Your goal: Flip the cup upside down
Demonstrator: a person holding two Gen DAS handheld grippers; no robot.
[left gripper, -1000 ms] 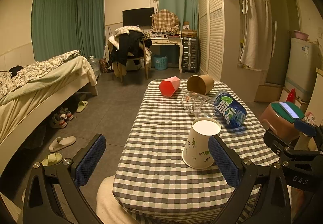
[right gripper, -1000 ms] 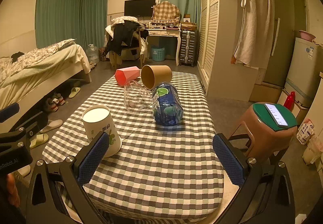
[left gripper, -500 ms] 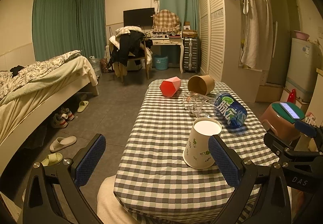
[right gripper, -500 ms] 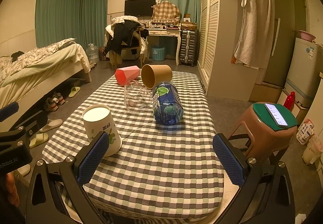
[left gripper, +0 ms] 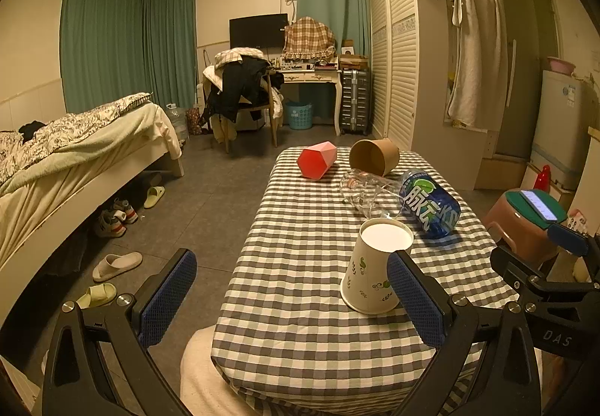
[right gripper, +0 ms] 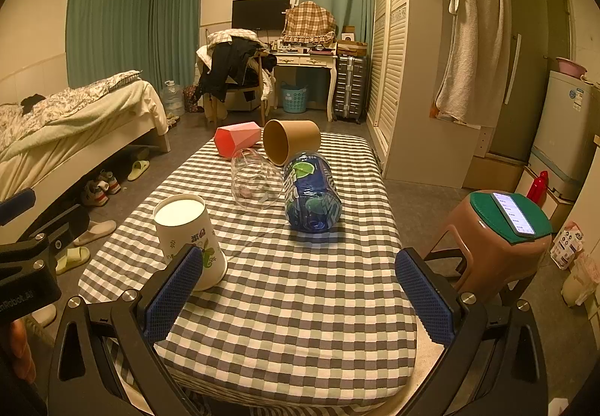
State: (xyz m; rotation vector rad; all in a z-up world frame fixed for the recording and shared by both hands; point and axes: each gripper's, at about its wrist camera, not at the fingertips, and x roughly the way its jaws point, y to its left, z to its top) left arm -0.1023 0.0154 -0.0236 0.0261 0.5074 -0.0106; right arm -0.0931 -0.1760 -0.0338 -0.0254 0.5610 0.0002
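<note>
The left gripper point(left gripper: 291, 298) hangs with its jaws wide and empty at the near end of the table point(left gripper: 300, 333). Its right pad point(left gripper: 410, 298) sits just beside the white paper cup point(left gripper: 375, 268). The right gripper point(right gripper: 298, 298) is wide and empty too, with the cup point(right gripper: 189, 236) off beyond its left pad point(right gripper: 174, 294). The cup stands mouth down on the checked cloth, long axis upright and leaning a little, so it already looks flipped. Other cups lie on their sides further back.
</note>
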